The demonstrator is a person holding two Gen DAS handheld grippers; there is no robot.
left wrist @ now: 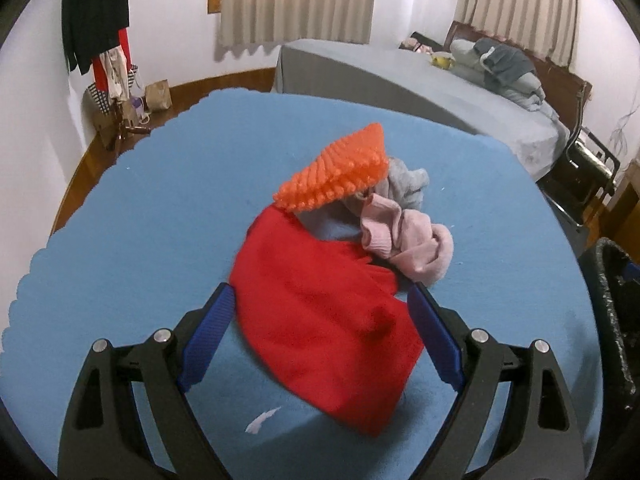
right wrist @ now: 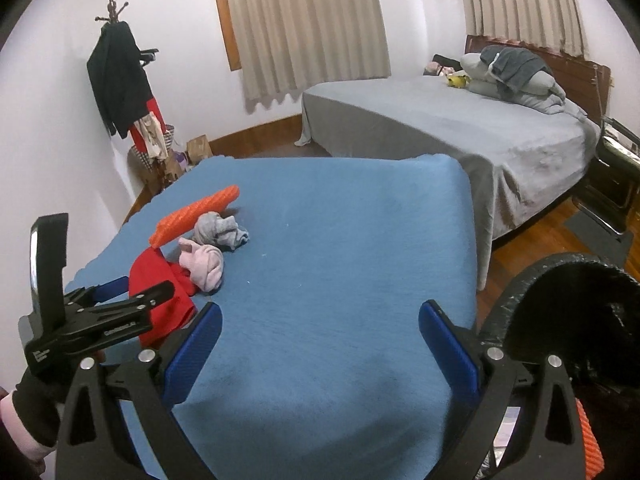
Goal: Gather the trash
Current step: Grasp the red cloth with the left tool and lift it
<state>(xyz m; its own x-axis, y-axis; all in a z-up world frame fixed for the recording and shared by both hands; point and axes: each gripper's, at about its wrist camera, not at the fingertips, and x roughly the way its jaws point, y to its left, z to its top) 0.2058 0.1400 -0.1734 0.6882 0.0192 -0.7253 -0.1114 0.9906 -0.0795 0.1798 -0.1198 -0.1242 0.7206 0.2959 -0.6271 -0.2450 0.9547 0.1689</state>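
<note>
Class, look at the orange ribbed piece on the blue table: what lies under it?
The orange ribbed piece rests tilted on the cloth pile: the grey cloth and pink cloth poke out beneath its right edge, the red cloth nearer. What lies under its middle is hidden.

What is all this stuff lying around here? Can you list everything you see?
red cloth: one, red, on the blue table cover, between the left tool's open fingers
orange ribbed piece: one, orange, behind the red cloth
pink cloth: one, pink, bunched, right of the red cloth
grey cloth: one, grey, bunched, behind the pink
paper scrap: one, white, near edge
table cover: one, blue
bin: one, black-lined, right of table
bed: one, grey
left tool: open
right tool: open, empty
</note>
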